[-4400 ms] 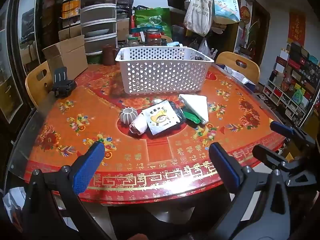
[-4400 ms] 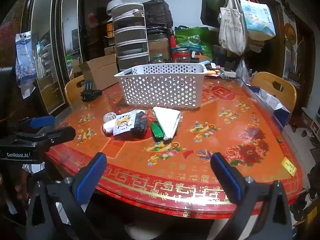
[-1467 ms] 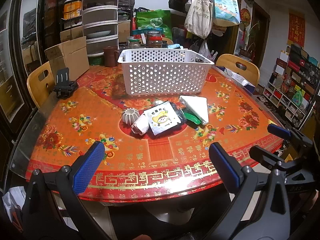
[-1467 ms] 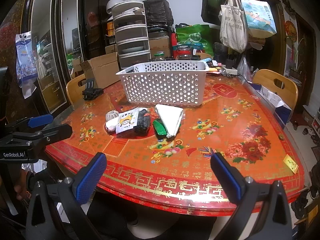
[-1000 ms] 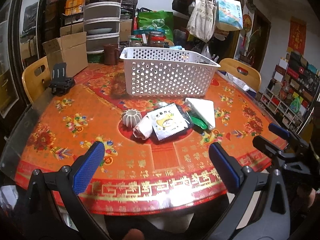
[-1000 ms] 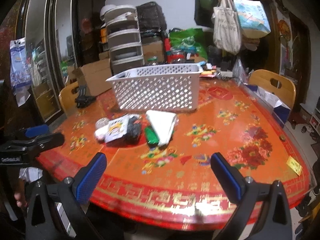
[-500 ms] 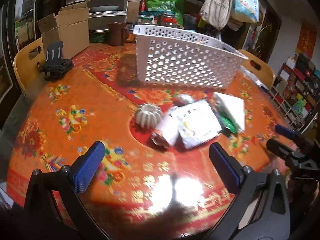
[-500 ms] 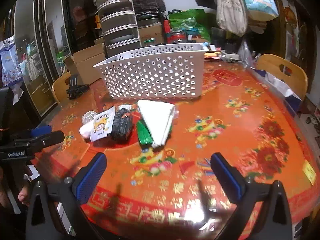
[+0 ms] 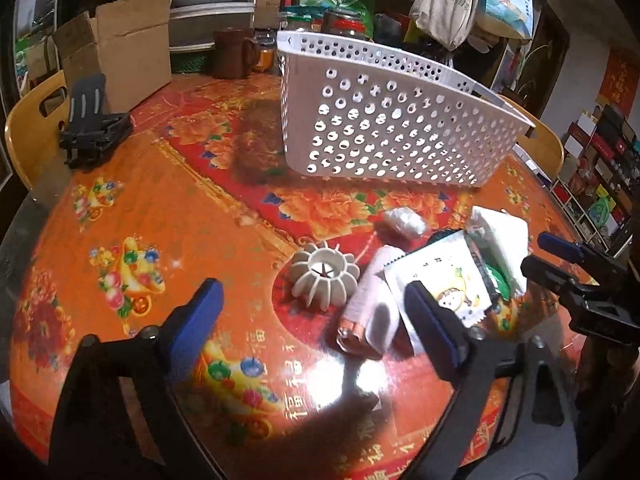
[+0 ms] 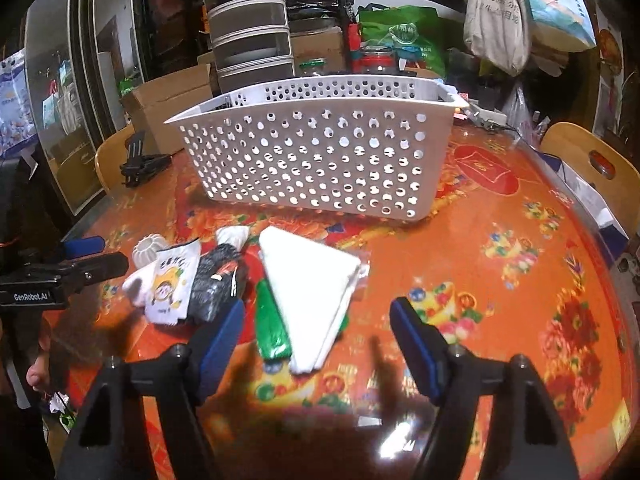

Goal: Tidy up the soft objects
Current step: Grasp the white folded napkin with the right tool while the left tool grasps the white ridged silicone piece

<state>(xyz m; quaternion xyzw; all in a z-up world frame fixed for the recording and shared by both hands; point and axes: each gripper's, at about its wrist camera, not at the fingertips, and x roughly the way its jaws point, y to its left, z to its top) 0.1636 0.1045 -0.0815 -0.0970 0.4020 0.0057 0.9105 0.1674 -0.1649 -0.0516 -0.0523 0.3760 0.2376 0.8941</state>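
Note:
A white perforated basket (image 9: 392, 132) (image 10: 316, 148) stands on the red table. In front of it lies a pile: a ribbed white round thing (image 9: 324, 276), a rolled white tube (image 9: 370, 312), a cartoon-printed packet (image 9: 444, 284) (image 10: 170, 280), a dark bundle (image 10: 218, 280), a green packet (image 10: 270, 326) and a folded white cloth (image 10: 312, 276). My left gripper (image 9: 316, 312) is open, just in front of the ribbed thing and the tube. My right gripper (image 10: 316, 336) is open, low over the near end of the green packet and white cloth.
A black clamp (image 9: 92, 128) lies at the table's left edge by a wooden chair (image 9: 32, 132). A cardboard box (image 9: 116, 52), a brown mug (image 9: 232, 52), jars and stacked drawers stand behind the basket. Another chair (image 10: 588, 160) is at the right.
Both grippers have moved forward and down toward the pile. The jaws of both have narrowed somewhat but remain open. Nothing on the table has moved.

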